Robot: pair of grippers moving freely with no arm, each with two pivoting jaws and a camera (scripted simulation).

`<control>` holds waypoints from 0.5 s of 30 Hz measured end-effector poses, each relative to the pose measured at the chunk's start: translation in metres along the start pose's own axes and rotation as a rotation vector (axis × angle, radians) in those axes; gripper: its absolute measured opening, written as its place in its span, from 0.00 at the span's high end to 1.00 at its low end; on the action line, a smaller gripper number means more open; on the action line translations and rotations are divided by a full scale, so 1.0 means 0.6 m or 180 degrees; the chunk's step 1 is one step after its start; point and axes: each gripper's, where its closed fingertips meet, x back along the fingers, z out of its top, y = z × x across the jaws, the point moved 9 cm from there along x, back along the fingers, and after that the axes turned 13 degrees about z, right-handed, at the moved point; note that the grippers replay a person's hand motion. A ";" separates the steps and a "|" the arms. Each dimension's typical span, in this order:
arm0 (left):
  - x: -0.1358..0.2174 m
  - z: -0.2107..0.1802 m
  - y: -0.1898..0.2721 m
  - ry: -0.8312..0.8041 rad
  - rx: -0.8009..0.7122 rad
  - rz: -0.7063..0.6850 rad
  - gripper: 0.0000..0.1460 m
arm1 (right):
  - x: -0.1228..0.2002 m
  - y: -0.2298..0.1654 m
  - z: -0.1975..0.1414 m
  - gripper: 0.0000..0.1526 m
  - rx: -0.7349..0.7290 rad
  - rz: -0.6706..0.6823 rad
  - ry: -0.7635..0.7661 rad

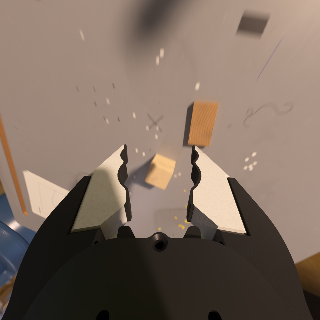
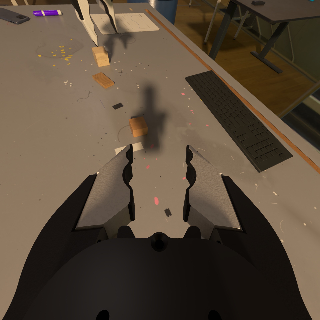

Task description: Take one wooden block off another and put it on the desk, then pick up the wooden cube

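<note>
My left gripper [image 1: 159, 146] is open and empty, hovering just above a pale wooden block [image 1: 160, 171] that stands on the grey desk [image 1: 69, 69]. This view is motion-blurred. A flat brown wooden block [image 1: 202, 123] lies on the desk just beyond it, apart from it. In the right wrist view the left gripper [image 2: 106, 38] hangs over the pale block [image 2: 101, 56], with the flat block [image 2: 103, 80] nearer. My right gripper [image 2: 159, 146] is open and empty above the desk. The brown wooden cube [image 2: 138, 126] sits a short way ahead of its fingertips, slightly left.
A black keyboard [image 2: 239, 119] lies along the desk's right edge. A printed sheet of paper [image 2: 124, 22], a purple marker [image 2: 46, 13] and a dark phone [image 2: 14, 17] lie at the far end. A second desk [image 2: 277, 10] stands beyond, at the right.
</note>
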 end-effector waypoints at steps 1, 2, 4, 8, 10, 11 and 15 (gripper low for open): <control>-0.014 -0.029 -0.001 -0.0157 0.0007 -0.0034 0.49 | -0.003 0.001 0.000 0.60 -0.0006 0.0008 -0.0017; -0.027 -0.053 0.002 -0.0270 -0.0044 -0.0051 0.50 | -0.006 0.001 0.000 0.60 -0.0012 0.0018 -0.0034; -0.049 -0.090 0.012 -0.0483 -0.0245 -0.0065 0.50 | -0.012 0.002 -0.002 0.60 -0.0027 0.0042 -0.0080; -0.079 -0.124 0.022 -0.0733 -0.0607 -0.0110 0.51 | -0.022 0.003 -0.003 0.59 -0.0036 0.0072 -0.0162; -0.089 -0.130 0.025 -0.0767 -0.0831 -0.0021 0.53 | -0.025 0.003 -0.003 0.59 -0.0041 0.0085 -0.0183; -0.095 -0.132 0.027 -0.0794 -0.0948 0.0045 0.54 | -0.026 0.003 -0.003 0.59 -0.0043 0.0089 -0.0193; -0.123 -0.133 0.042 -0.0861 -0.1260 0.0174 0.57 | -0.028 0.004 -0.005 0.59 -0.0050 0.0110 -0.0211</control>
